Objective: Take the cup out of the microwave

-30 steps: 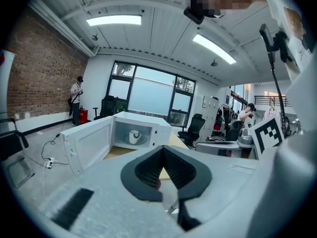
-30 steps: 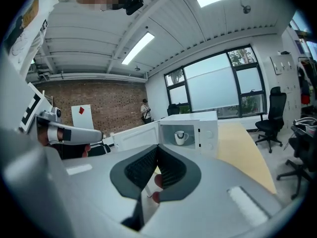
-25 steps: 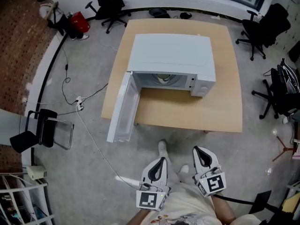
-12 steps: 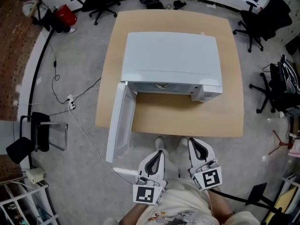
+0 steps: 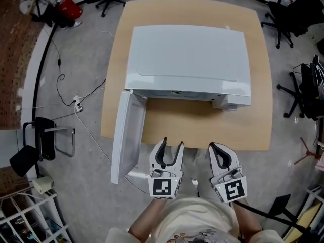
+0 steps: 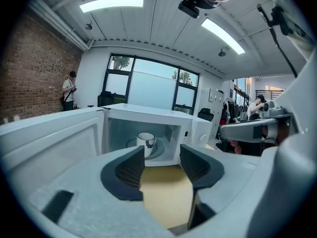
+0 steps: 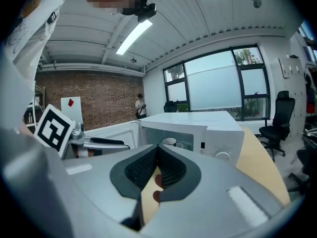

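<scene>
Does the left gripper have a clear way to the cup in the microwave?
Probably yes: the door stands wide open and the cup sits ahead of the left gripper, whose empty jaws are opening.

Cup (image 6: 146, 140) hidden under microwave (image 5: 187, 54) roof in head view.

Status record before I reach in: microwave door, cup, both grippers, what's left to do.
microwave: on the wooden table
door: swung open
cup: white, upright inside the microwave, untouched
left gripper: jaws opening, nothing between them, near the table's front edge
right gripper: jaws shut, empty
remaining: cup not yet out
</scene>
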Available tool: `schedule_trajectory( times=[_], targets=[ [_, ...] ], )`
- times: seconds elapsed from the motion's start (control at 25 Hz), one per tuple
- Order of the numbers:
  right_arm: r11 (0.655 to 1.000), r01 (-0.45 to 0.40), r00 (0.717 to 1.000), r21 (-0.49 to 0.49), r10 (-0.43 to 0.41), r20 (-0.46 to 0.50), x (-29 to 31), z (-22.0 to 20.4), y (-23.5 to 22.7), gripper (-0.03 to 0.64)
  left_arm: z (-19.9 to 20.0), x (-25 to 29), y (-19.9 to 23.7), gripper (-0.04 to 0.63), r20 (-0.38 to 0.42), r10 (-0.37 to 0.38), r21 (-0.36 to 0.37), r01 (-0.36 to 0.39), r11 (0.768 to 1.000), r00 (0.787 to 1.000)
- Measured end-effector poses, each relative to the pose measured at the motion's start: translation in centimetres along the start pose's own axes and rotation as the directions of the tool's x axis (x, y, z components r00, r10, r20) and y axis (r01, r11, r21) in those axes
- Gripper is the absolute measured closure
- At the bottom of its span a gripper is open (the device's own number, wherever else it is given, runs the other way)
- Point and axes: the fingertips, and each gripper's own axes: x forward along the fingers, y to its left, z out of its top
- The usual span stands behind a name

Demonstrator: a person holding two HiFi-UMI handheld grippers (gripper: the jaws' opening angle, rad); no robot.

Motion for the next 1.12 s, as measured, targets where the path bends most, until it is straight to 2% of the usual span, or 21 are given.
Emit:
schedule_trajectory(
  times=[0.16, 0.32, 0.48, 0.76, 0.88, 1.12],
  targets=[
    [0.999, 0.000, 1.000, 0.038, 0.001, -0.019, 1.8, -2.1, -1.2, 0.611, -0.2, 4.2, 2.1, 0.307, 0.041, 0.022, 0.024, -0.023, 0.999, 0.999],
    [0.999, 0.015, 0.999, 0.045, -0.013, -0.044, 4.2, -4.9, -2.7, 0.611, -0.5, 8.2, 3.4, 0.275, 0.086, 0.048, 0.032, -0.051, 0.998, 0.995],
    [0.999, 0.025, 0.999, 0.039, -0.024, -0.040, 6.8, -7.4, -3.5, 0.611, -1.3, 11.3, 4.2, 0.242, 0.106, 0.026, 0.036, -0.030, 0.999, 0.994],
    [0.997, 0.043, 0.998, 0.064, -0.040, -0.046, 10.7, -10.4, -4.6, 0.611, -3.7, 14.9, 6.3, 0.233, 0.093, 0.022, 0.065, -0.028, 0.997, 0.995],
    [0.996, 0.052, 0.998, 0.068, -0.049, -0.044, 11.6, -11.1, -5.2, 0.611, -3.7, 16.9, 7.2, 0.224, 0.123, 0.024, 0.077, -0.034, 0.996, 0.992],
    [0.996, 0.055, 0.997, 0.076, -0.051, -0.053, 11.8, -11.2, -5.1, 0.611, -2.9, 20.9, 7.3, 0.158, 0.162, -0.049, 0.144, 0.025, 0.989, 0.986]
  ],
)
